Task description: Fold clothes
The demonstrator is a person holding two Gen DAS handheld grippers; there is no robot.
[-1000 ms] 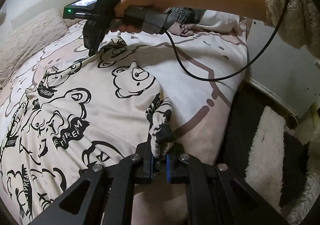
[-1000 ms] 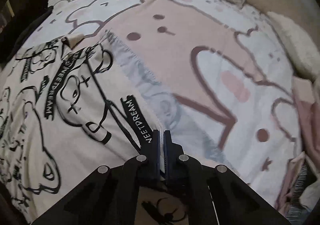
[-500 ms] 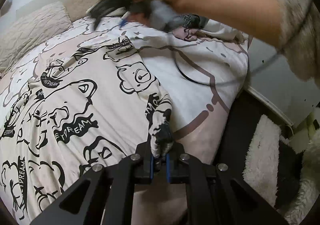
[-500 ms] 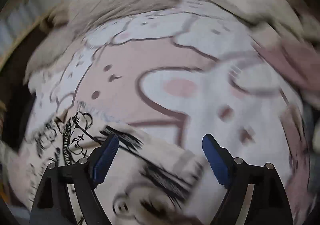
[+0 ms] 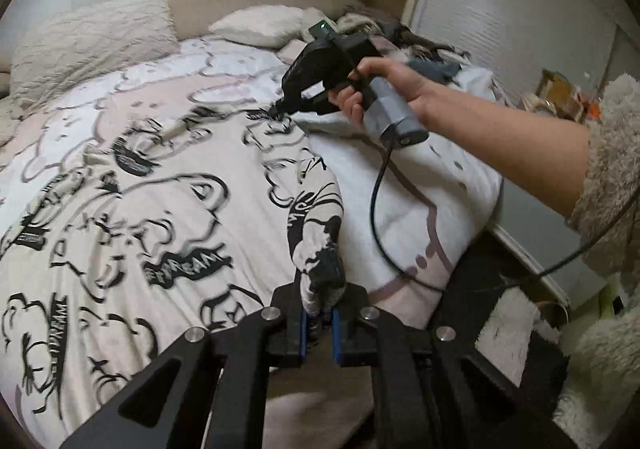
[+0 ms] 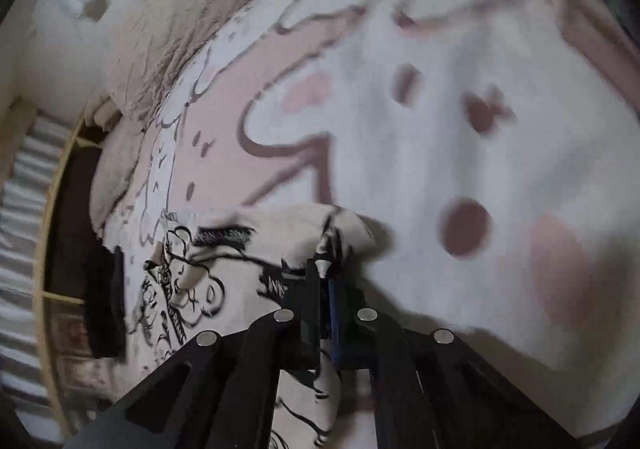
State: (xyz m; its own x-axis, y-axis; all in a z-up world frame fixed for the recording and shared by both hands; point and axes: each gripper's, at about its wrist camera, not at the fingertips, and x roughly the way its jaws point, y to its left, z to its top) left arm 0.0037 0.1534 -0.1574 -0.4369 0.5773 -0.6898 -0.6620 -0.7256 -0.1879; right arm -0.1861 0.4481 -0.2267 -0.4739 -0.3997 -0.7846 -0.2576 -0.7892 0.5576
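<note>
— What's under you?

— The bed (image 5: 440,185), with its pink-and-white cartoon cover. Spread over the left and near part of it lies the garment (image 5: 160,209), cream with black bear prints.

— Where do you have hold of it?

— My left gripper (image 5: 319,323) is clenched on a near corner of the garment, at the near right edge of the bed; the cloth bunches up out of the jaws. My right gripper (image 6: 326,289) sits at the far right corner of the cloth, jaws closed. That view is blurred, but a peak of printed fabric appears pinched between them, so I judge it is grasping the garment.

— And what does the fold turn on?

— The edge I hold runs near to far along the garment's right side, one gripper at each end. The body of the cloth lies to the left of both, so I'd expect to carry this edge leftward across it, keeping the two ends level.
</note>
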